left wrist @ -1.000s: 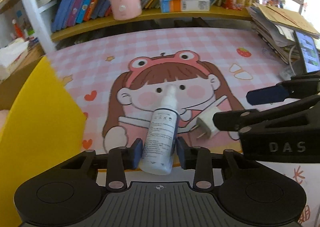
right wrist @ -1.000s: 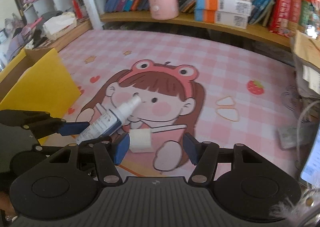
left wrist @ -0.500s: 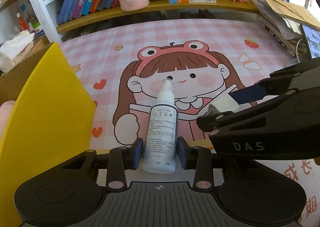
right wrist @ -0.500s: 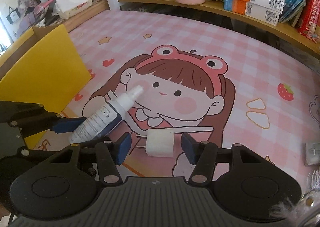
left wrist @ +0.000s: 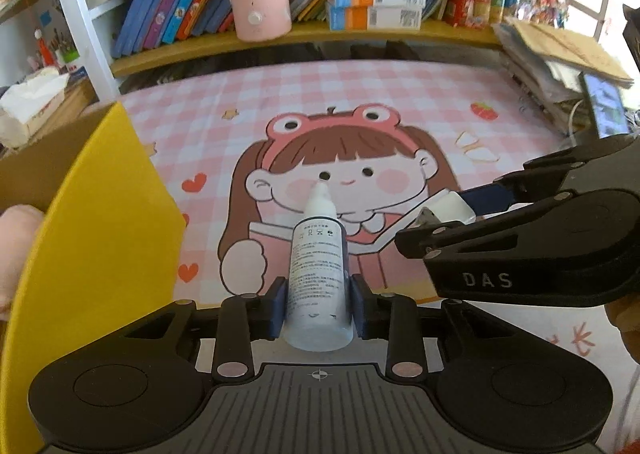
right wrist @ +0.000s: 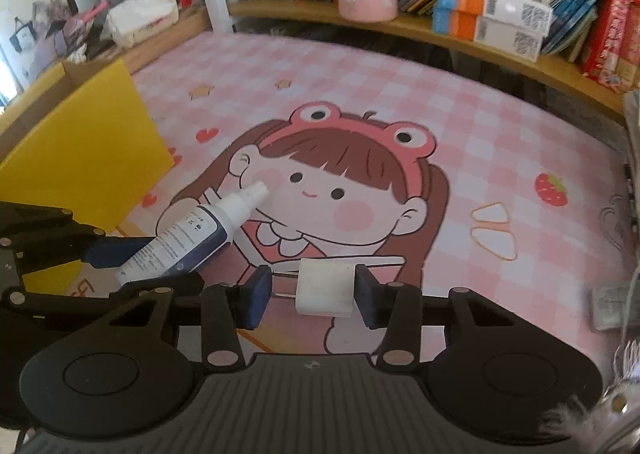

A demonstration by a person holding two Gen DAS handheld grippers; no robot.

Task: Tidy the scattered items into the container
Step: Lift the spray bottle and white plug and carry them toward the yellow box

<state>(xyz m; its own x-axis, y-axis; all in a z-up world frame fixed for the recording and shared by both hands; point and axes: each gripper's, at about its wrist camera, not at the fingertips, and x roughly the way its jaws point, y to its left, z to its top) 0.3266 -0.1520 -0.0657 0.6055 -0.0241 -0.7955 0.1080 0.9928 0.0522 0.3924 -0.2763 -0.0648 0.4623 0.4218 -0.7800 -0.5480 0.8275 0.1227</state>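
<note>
While the left gripper [left wrist: 319,304] clamps the spray bottle [left wrist: 318,274], the downward-tilted right gripper [right wrist: 312,294] closes around the charger [right wrist: 325,286].

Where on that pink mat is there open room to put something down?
The checked stretch between the cartoon girl and the bookshelf is bare, as is the strip by the strawberry. Near the spray bottle and white plug, both grippers crowd it.

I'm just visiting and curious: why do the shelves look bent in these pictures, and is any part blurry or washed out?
Left wrist view: the fisheye lens bows the wooden shelf, and bright light bleaches the top right corner. Right wrist view: the same bowing, plus soft blur at the right edge, while the white charger near the lens stays sharp.
</note>
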